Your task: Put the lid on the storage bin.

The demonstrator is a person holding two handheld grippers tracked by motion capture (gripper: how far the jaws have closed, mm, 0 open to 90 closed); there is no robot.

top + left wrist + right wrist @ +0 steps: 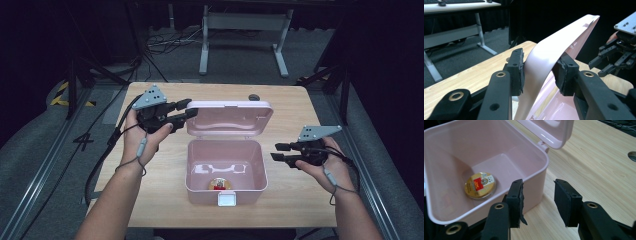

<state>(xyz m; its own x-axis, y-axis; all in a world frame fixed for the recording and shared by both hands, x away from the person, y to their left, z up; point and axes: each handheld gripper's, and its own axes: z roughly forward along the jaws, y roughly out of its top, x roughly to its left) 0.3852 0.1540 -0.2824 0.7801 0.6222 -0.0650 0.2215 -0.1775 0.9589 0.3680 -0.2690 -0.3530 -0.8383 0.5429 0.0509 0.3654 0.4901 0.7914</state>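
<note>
A pink plastic box stands open in the middle of the table, its lid tipped up at the back. In its bottom lies a round gold tin with a red label. My left gripper is at the lid's left corner. The lid's edge runs between its pads, and the jaws stand apart around it. My right gripper hovers open just right of the box wall, with nothing between its fingers. It also appears in the left gripper view.
The wooden table has bare room on both sides of the box. A white latch sits on the box front. A small dark round thing lies at the table's far edge. Another table's legs stand behind.
</note>
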